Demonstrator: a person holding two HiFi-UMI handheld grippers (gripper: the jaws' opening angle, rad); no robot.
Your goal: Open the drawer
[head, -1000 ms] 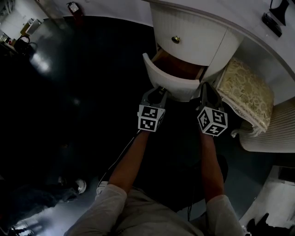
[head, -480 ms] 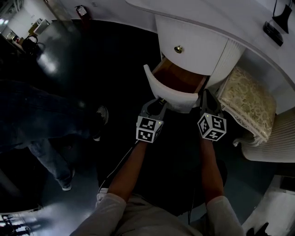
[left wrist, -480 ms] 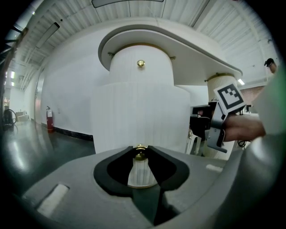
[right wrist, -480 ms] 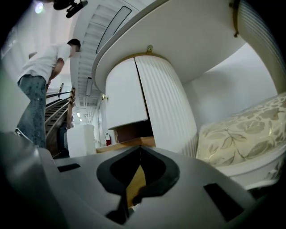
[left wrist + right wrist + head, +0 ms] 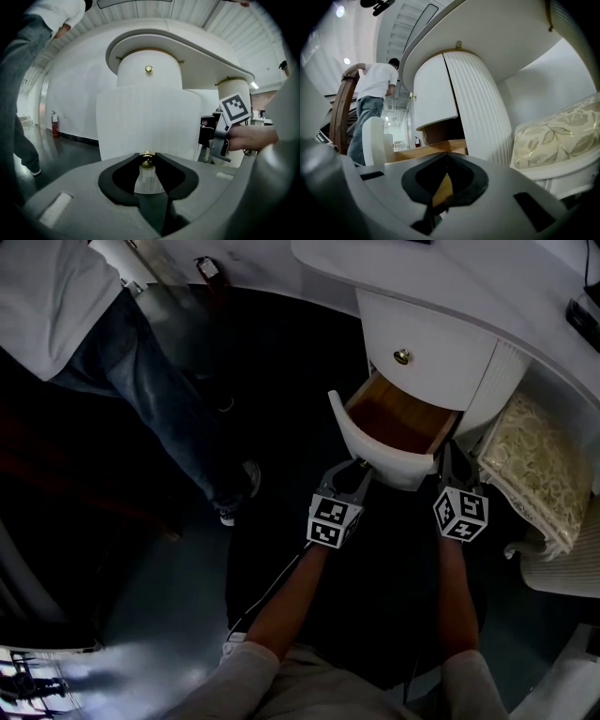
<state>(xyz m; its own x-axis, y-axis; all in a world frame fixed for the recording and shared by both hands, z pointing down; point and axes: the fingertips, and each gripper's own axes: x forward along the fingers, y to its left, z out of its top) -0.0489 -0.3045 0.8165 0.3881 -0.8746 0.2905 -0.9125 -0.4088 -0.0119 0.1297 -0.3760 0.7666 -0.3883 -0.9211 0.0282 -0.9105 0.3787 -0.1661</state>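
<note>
We find the drawer (image 5: 367, 439) standing partway out of the white cabinet (image 5: 441, 357), its wooden interior exposed. The left tool (image 5: 353, 469) is clamped on the brass knob (image 5: 147, 161) of the drawer front; the right tool (image 5: 447, 455) has its jaws together, empty, just beside the drawer's right side

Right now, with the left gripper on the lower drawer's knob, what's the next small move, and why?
Probably pull the left gripper straight back toward you a little more. Its fingers are pinched on the brass knob, and the drawer is only partly out, with part of its wooden inside showing. The right gripper is shut beside the drawer, holding nothing.
</note>
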